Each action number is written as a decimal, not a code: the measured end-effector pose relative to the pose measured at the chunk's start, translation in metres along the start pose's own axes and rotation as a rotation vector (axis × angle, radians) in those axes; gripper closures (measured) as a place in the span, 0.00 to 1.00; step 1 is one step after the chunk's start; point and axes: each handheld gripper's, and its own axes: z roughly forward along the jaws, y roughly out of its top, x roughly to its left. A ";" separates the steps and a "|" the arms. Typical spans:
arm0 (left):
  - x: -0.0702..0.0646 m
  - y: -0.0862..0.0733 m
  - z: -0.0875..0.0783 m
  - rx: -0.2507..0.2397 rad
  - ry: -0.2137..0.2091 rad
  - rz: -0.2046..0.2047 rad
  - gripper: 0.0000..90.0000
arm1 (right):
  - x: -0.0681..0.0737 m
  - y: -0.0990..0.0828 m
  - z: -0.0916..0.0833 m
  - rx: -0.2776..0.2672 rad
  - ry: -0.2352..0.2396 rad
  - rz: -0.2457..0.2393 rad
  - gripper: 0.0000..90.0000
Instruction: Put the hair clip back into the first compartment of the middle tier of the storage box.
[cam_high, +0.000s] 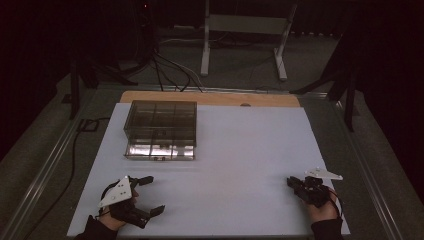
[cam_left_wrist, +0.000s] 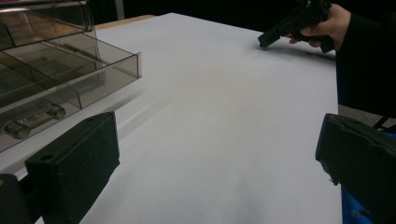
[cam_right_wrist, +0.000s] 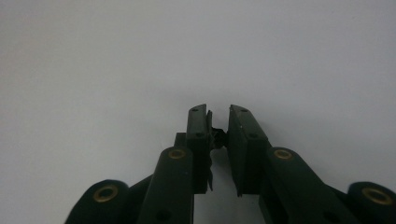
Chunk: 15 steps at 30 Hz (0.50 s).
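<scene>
The left tool (cam_high: 146, 196) rests near the near left corner of the white surface (cam_high: 240, 150), held in the person's left hand (cam_high: 116, 210), with its two black jaws spread wide and nothing between them. In the left gripper view those jaws stand far apart at the bottom corners, bare white sheet between them.

The right tool (cam_high: 291, 181) sits near the near right corner, held in the right hand (cam_high: 322, 209), well apart from the left one and pointing left across the surface. Its jaws are clenched: in the right gripper view the two pads (cam_right_wrist: 201, 135) stand almost together with a thin slit left. A tiny dark scrap shows in that slit, too small to tell what it is. From the left gripper view the right tool (cam_left_wrist: 262, 41) is seen far off, its tip low over the sheet, jaws drawn together.

The nearest thing to either tool is a smoky clear plastic box (cam_high: 161, 129), on the far left part of the surface, beyond the left tool and apart from it. It is split into compartments, and a drawer (cam_left_wrist: 70, 88) juts out of its front towards the near side. Two small metal cylinders (cam_left_wrist: 35, 120) lie in the lowest near compartment
</scene>
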 end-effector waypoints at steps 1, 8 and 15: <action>0.000 0.000 0.000 0.000 -0.001 0.000 0.01 | 0.000 0.000 -0.001 -0.001 0.000 0.001 0.88; 0.000 0.000 0.000 -0.002 0.001 0.000 0.01 | 0.000 0.001 -0.002 -0.002 0.007 0.011 0.88; 0.000 0.000 0.000 -0.002 0.000 -0.002 0.01 | 0.004 0.003 -0.006 -0.008 0.004 0.002 0.88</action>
